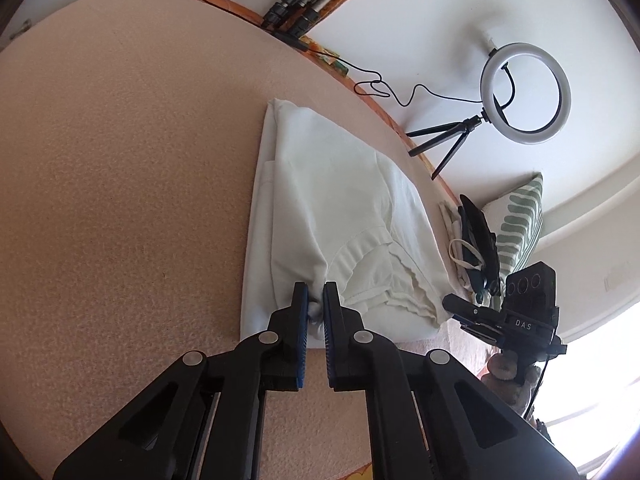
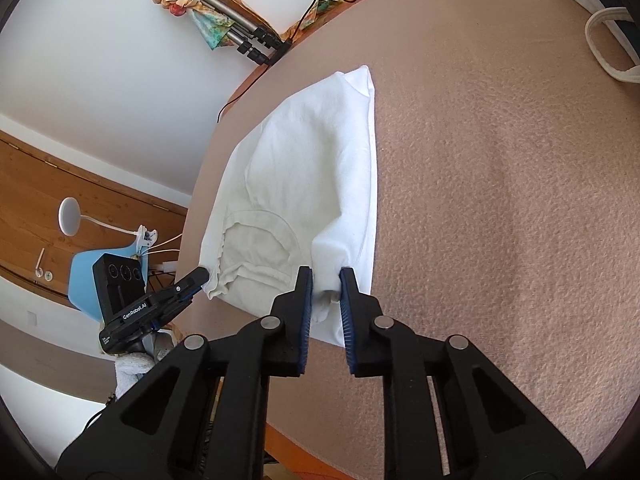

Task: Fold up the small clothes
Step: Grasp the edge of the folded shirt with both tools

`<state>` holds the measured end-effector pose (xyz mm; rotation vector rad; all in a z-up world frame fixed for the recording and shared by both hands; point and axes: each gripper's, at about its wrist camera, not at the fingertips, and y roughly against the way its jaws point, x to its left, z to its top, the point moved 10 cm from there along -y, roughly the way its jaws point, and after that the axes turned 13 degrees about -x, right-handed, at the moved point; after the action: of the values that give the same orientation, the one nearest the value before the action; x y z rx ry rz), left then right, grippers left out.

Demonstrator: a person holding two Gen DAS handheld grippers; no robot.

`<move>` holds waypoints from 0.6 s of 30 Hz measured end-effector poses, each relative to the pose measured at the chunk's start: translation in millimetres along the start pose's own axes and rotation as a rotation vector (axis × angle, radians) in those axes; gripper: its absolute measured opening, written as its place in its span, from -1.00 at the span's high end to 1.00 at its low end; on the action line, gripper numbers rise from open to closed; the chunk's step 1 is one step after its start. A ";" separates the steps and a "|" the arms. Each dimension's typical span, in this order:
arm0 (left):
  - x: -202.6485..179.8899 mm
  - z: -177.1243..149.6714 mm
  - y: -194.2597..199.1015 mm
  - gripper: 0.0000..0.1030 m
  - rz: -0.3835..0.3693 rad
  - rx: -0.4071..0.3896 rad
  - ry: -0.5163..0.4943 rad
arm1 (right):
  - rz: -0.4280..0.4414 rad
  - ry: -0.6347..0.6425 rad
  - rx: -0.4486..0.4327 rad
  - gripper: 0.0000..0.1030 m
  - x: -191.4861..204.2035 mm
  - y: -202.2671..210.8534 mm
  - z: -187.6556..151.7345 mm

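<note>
A white T-shirt [image 1: 332, 200] lies flat on a peach textured cover [image 1: 120, 160], its sides folded in and its neckline toward me. My left gripper [image 1: 316, 296] is shut on a bunch of the shirt's near edge, left of the collar. In the right wrist view the same T-shirt [image 2: 312, 152] lies on the cover [image 2: 500, 200], and my right gripper [image 2: 327, 280] is shut on a fold of its near edge, right of the collar. Each gripper also shows in the other view: the right gripper [image 1: 450, 302] at the shirt's near right corner, the left gripper [image 2: 200, 276] at its near left corner.
A ring light on a small tripod [image 1: 524, 92] stands beyond the cover's far edge, with a black cable [image 1: 376, 88] trailing from it. Folded tripod legs [image 1: 296, 12] lean at the back. A green-patterned pillow [image 1: 520, 228] and a tote bag [image 2: 604, 40] lie to the right. A blue chair [image 2: 86, 276] stands off the left edge.
</note>
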<state>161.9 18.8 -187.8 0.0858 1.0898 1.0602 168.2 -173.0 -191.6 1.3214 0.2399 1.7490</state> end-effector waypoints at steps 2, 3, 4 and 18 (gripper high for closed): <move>-4.0 7.1 6.8 0.91 -0.005 -0.030 -0.013 | 0.007 -0.015 -0.007 0.83 0.6 1.0 1.0; -5.7 11.3 11.3 0.91 -0.010 -0.045 -0.014 | 0.021 -0.031 -0.010 0.84 2.2 2.5 2.1; -6.5 15.6 15.8 0.91 -0.011 -0.062 -0.018 | 0.041 -0.052 -0.014 0.84 4.9 4.6 3.4; 24.3 -8.5 15.6 0.91 0.105 0.008 -0.094 | -0.038 0.047 0.077 0.87 -5.8 0.6 -26.4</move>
<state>146.5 41.5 -200.3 0.1990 1.0133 1.1354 145.7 -168.5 -206.0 1.3233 0.3602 1.7549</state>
